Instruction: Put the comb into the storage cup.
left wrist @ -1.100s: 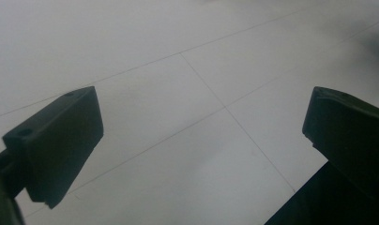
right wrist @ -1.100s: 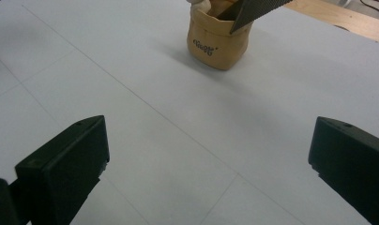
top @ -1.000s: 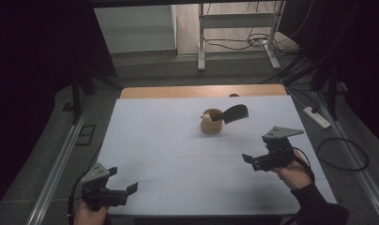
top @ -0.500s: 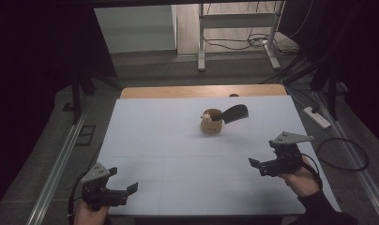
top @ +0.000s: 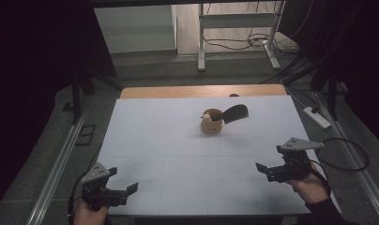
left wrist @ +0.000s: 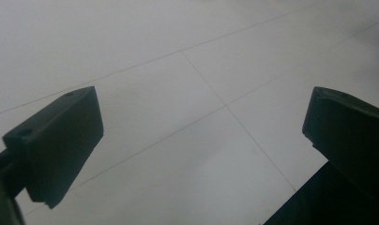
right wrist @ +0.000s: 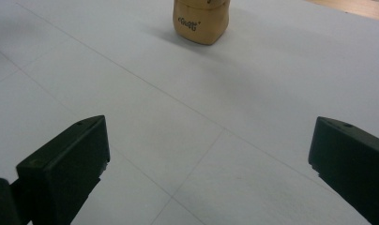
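Well apart, the 2 grippers hang with jaws spread and empty: left gripper (top: 113, 193) at the near left corner, right gripper (top: 271, 170) near right. Between them and the wooden cup (top: 211, 121) holding a black spatula (top: 235, 112), bare white table (top: 169, 150) lies unobstructed.

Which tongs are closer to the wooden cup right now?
The right tongs, at the table's right side, sit closer to the wooden cup, and their jaws point toward it. The left tongs hang at the near-left corner, farther off.
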